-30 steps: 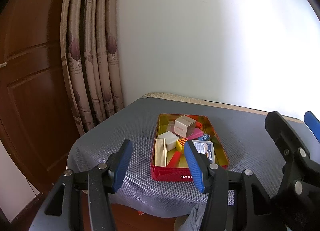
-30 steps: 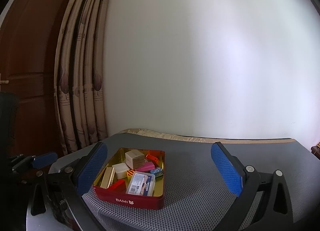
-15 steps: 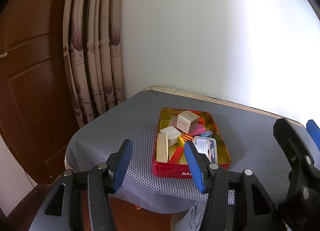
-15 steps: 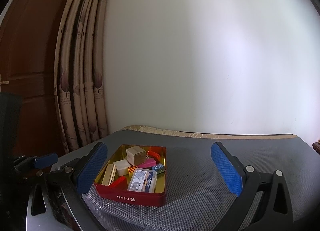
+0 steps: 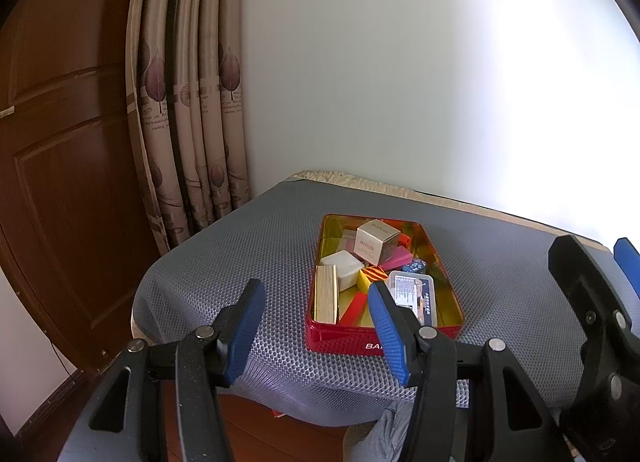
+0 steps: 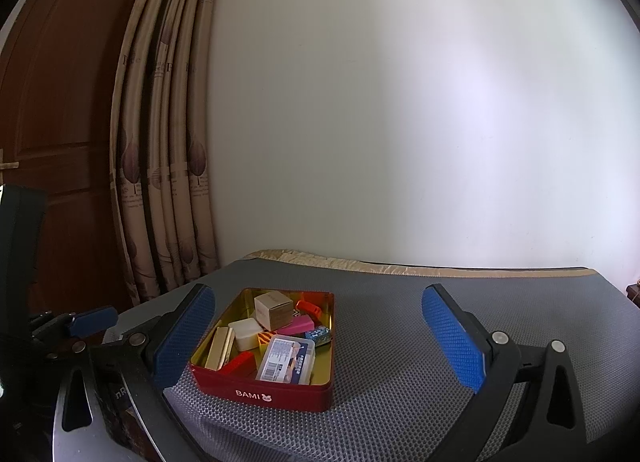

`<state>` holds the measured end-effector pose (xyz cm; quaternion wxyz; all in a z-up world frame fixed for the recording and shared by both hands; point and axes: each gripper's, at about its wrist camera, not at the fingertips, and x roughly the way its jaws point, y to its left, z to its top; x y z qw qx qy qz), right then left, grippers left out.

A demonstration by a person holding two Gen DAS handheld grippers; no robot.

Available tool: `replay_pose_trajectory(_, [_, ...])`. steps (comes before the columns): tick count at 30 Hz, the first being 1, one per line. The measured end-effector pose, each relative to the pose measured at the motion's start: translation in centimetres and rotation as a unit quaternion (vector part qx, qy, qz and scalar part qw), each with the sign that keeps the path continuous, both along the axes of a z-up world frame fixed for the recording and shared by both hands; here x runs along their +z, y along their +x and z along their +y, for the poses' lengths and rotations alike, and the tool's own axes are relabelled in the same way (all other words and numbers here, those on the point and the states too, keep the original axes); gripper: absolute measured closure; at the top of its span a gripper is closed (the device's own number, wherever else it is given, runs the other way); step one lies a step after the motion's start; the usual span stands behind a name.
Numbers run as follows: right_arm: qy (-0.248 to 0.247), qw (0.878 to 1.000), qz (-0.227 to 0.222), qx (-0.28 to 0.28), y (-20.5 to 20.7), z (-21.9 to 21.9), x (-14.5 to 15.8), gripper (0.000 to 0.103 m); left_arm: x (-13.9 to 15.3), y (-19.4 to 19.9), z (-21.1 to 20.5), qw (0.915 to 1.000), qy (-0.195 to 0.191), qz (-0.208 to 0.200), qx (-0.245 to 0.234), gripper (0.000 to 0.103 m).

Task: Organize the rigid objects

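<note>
Both grippers, left [image 5: 316,326] and right [image 6: 320,336], hover with fingers spread, empty; the tin [image 6: 280,394] sits on the tabletop [image 6: 420,362] at 12 o'clock.

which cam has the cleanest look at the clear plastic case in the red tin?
Right wrist: the clear plastic case shows whole, label readable, inside the red tin. In the left wrist view, the left gripper finger hides the near corner of the case.
</note>
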<state>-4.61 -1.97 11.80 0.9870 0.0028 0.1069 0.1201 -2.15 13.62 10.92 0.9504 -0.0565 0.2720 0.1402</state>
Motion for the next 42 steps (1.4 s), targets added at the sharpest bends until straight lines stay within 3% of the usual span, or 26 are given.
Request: replay_pose_trajectory(42, [-0.003,1.0,0.011,0.009,-0.48,0.06,-0.17,0.0,-0.16,0.22,0.51,0.9999,-0.005,0.013,0.001,0.048])
